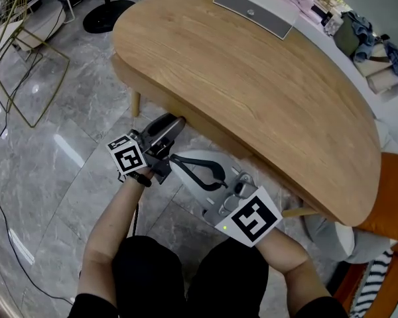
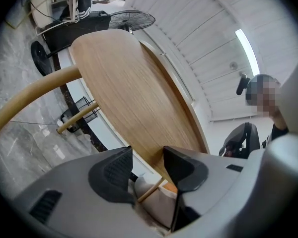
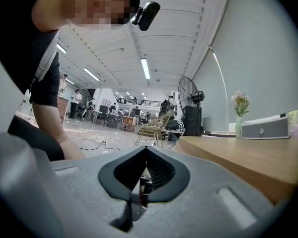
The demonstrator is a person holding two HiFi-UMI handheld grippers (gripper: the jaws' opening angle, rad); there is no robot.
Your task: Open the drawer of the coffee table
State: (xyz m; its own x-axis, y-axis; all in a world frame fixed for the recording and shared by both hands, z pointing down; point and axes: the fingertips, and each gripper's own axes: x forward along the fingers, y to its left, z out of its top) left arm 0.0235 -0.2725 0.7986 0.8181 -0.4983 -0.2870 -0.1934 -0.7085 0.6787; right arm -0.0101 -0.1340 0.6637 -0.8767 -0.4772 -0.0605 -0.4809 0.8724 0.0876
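The coffee table [image 1: 252, 91] fills the upper right of the head view. It has a light oak top in a long rounded bean shape, with the grain running along its length. A deep wooden band of the same colour runs under the near edge, and a slim pale leg [image 1: 136, 103] stands at its left end on the grey marble floor [image 1: 66, 131]. The drawer cannot be told apart from that band.

The left gripper [image 1: 178, 120] points at the band just under the top, close to the table's left end. In the left gripper view its jaws stand partly apart, and the table's wooden edge shows in the gap between them. Whether the pads touch the wood cannot be told.

The right gripper [image 1: 176, 159] lies just beside the left one, low in front of the table. Its jaws are closed tip to tip with nothing between them.

A white speaker [image 1: 255, 5] sits on the far edge of the top.
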